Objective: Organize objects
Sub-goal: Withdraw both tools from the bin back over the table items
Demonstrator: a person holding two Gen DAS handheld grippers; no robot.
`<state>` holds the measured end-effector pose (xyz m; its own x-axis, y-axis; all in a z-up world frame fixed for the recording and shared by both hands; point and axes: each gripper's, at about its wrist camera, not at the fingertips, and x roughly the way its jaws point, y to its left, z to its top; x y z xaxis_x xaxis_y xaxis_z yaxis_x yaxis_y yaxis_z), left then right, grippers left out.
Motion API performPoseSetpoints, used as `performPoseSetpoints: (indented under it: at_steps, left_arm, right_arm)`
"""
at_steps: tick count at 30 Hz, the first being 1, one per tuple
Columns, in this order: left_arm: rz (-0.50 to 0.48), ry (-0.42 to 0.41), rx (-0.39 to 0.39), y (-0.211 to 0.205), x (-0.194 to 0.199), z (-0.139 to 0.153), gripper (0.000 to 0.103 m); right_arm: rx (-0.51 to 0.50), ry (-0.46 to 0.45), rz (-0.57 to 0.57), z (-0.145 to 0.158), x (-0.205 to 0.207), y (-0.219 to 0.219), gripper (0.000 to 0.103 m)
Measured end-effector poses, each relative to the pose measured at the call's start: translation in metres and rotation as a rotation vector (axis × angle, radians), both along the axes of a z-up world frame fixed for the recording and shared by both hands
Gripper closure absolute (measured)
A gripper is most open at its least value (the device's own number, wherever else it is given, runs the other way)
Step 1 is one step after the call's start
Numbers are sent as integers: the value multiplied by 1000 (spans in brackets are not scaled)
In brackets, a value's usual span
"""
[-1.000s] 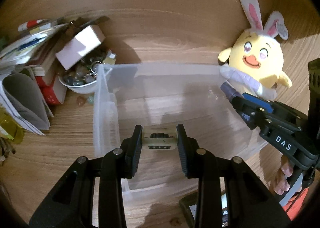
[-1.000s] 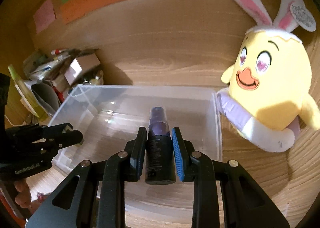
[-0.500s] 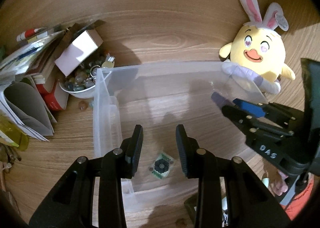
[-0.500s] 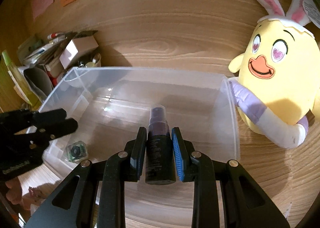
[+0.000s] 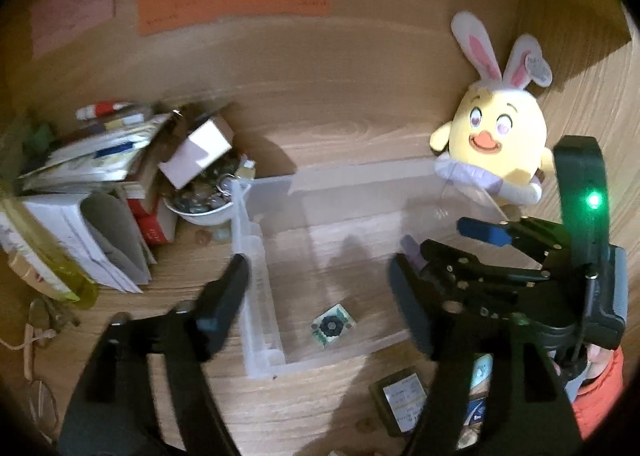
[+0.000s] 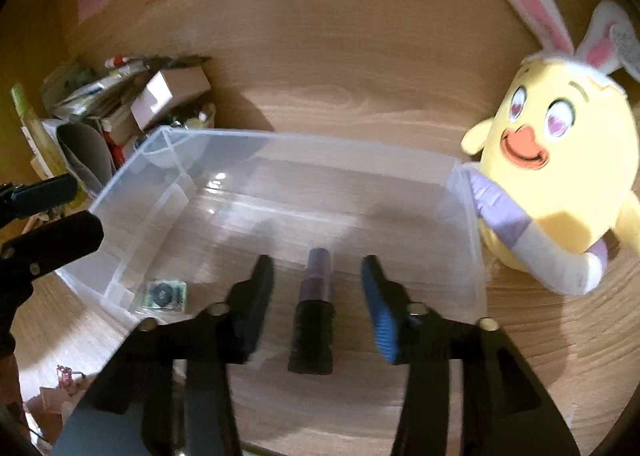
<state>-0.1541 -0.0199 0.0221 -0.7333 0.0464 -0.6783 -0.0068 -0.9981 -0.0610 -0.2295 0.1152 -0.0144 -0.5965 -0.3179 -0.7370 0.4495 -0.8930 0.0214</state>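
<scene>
A clear plastic bin (image 5: pixel 256 268) (image 6: pixel 132 176) stands on the wooden desk. A small square item with a green and black flower print (image 5: pixel 333 330) (image 6: pixel 165 294) lies on its floor near the front left corner. My left gripper (image 5: pixel 320 288) is open and empty above the bin's front left. My right gripper (image 6: pixel 318 290) is open, and the dark purple spray bottle (image 6: pixel 314 314) sits loose between its spread fingers over the bin. The right gripper also shows in the left wrist view (image 5: pixel 444 244).
A yellow bunny-eared plush (image 5: pixel 496 144) (image 6: pixel 560 160) leans against the bin's right end. A pile of books, a white box and a bowl of small things (image 5: pixel 200 200) crowds the left. Cards (image 5: pixel 404 396) lie in front of the bin.
My left gripper let the flower-print item fall into the bin, then opened wide and drew back. My right gripper has just opened off the spray bottle.
</scene>
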Motion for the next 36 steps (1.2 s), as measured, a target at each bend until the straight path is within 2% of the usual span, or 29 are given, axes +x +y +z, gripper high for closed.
performPoseSetpoints:
  at_steps: [1,3,9,14,21,24,27,33,36]
  left_arm:
    - [3,9,1,-1,3,2,16]
    - [11,38,0,-5,12,10,14]
    - [11,107,-29,-7,38,26,6]
    - [-3,152,-43,-4,58,33,3]
    - [-2,144,7,-10,78,26,1]
    - [5,118,10,-13,83,15,1]
    - [15,89,9,-17,87,3,1]
    - [26,47,-4,-19,97,-18,1]
    - [43,43,-9,-17,106,-25,1]
  right_arm:
    - [-5,9,1,4,3,0,47]
    - [-9,36,4,12,12,1,36]
    - [-10,128,-11,39,40,7,18]
    - [-48,160,-11,54,62,18,17]
    - [-72,187,-36,57,89,40,13]
    - [-69,196,-56,51,101,48,6]
    - [-63,192,-79,42,111,56,5]
    - [-59,112,-114,15,119,65,5]
    - [-26,74,-135,0,123,69,5]
